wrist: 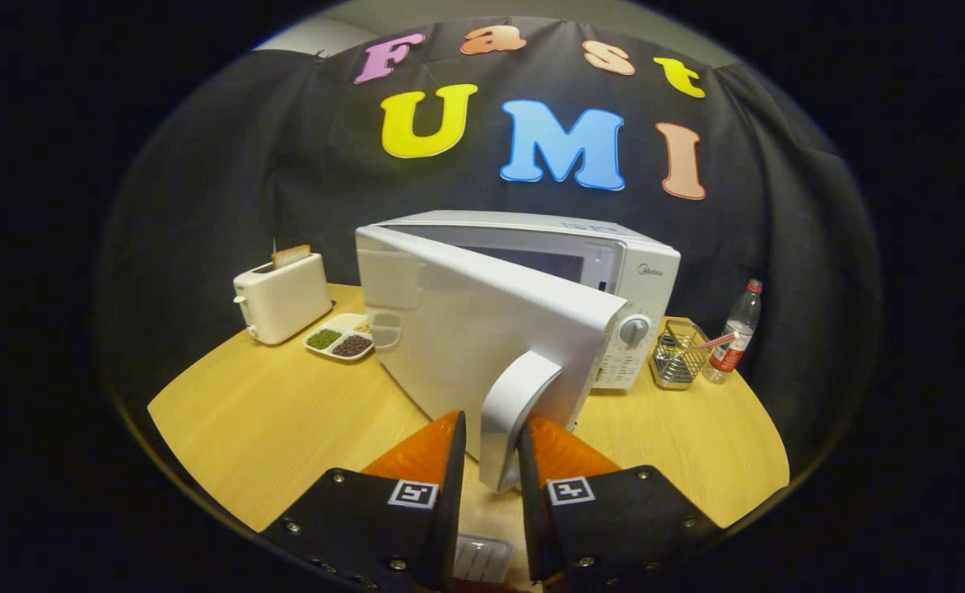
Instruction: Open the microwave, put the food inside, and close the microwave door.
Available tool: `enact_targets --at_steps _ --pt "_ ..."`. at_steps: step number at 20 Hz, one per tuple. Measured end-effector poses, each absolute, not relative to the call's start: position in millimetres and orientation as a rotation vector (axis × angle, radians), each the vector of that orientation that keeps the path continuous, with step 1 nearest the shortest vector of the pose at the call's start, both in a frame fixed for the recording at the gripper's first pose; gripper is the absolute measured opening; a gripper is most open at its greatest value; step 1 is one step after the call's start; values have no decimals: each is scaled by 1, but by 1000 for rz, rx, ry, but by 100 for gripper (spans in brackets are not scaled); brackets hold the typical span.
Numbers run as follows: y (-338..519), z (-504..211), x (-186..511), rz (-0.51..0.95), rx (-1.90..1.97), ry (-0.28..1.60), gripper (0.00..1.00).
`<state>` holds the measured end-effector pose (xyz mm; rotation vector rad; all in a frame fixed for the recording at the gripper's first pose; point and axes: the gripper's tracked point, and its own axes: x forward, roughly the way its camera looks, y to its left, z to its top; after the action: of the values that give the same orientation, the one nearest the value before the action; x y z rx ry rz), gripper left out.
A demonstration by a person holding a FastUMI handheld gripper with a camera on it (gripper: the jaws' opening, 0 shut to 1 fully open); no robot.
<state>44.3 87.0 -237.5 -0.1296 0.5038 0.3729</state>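
1. White microwave (606,255), with white door (482,329) and white handle (514,412); grey dial (634,330) on a white panel.
2. Cream-white toaster (282,298) holding a golden-brown slice of bread (291,255).
3. White divided tray (340,336) with green filling in one compartment and dark brown in another.
4. Light wood-grain table (268,420), pale yellow-tan.
5. Silver wire basket (678,356), metallic.
6. Clear bottle (736,331) with red cap and red-and-white label.
7. Black-and-white square markers on both sides of the gripper (491,449), closed on the handle.
8. Black cloth wall (202,181) behind.
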Motion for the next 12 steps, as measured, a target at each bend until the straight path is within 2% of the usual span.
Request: enact_targets --at_steps 2,12 --pt "102 -235 25 406 -129 504 38" --pt "174 -232 -38 529 -84 523 41"
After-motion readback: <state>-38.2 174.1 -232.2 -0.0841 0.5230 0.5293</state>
